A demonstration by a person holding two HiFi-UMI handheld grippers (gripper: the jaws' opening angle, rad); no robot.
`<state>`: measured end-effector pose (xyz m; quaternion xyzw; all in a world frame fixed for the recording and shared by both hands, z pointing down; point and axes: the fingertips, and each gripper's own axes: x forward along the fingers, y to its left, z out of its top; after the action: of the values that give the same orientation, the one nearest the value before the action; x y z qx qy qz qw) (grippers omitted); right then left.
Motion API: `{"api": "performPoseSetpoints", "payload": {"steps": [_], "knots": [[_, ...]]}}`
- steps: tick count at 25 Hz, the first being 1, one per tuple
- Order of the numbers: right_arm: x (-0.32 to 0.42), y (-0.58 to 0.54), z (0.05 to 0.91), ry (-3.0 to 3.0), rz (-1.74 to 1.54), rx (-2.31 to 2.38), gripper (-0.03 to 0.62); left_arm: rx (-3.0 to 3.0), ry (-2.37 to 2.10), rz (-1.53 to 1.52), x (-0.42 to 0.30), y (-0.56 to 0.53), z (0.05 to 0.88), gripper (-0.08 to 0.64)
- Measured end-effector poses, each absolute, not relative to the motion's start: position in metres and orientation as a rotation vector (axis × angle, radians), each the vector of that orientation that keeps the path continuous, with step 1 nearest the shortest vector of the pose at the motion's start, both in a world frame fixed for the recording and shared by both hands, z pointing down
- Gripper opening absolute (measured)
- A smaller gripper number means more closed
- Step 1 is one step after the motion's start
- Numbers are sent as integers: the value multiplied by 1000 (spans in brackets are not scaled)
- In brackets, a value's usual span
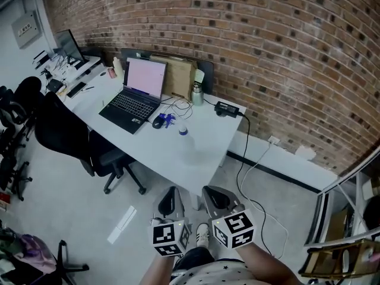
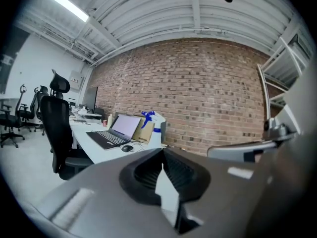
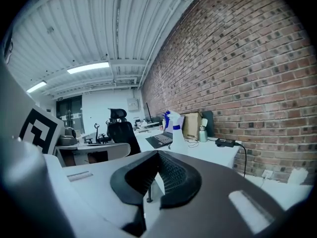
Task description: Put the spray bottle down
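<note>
Head view: spray bottle (image 1: 183,132) on desk (image 1: 199,156), well apart from left gripper (image 1: 171,198) and right gripper (image 1: 217,196), jaws together.

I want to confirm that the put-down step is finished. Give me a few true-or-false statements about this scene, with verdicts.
1. The spray bottle stands upright on the white desk. True.
2. The left gripper holds the spray bottle. False: its jaws are shut on nothing, and the bottle stands apart from it on the desk.
3. The laptop on the desk is open. True.
4. The right gripper has its jaws wide apart. False: they are together, with nothing between them.
5. In the head view, the black chair stands to the right of the desk. False: it stands at the desk's left side.
</note>
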<state>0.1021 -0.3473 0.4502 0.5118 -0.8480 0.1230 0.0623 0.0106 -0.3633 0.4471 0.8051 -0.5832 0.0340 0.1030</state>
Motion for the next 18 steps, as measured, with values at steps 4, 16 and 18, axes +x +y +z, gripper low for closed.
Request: {"api": "performPoseSetpoints", "payload": {"steps": [4, 16, 18], "knots": [[98, -328, 449, -2569, 338, 1538, -2, 2381, -1740, 95, 5, -344, 444, 9], [96, -282, 449, -2585, 292, 1539, -2, 2420, -1751, 103, 11, -301, 441, 9], [99, -278, 448, -2585, 287, 1544, -2, 2421, -1752, 106, 13, -297, 442, 8]]}}
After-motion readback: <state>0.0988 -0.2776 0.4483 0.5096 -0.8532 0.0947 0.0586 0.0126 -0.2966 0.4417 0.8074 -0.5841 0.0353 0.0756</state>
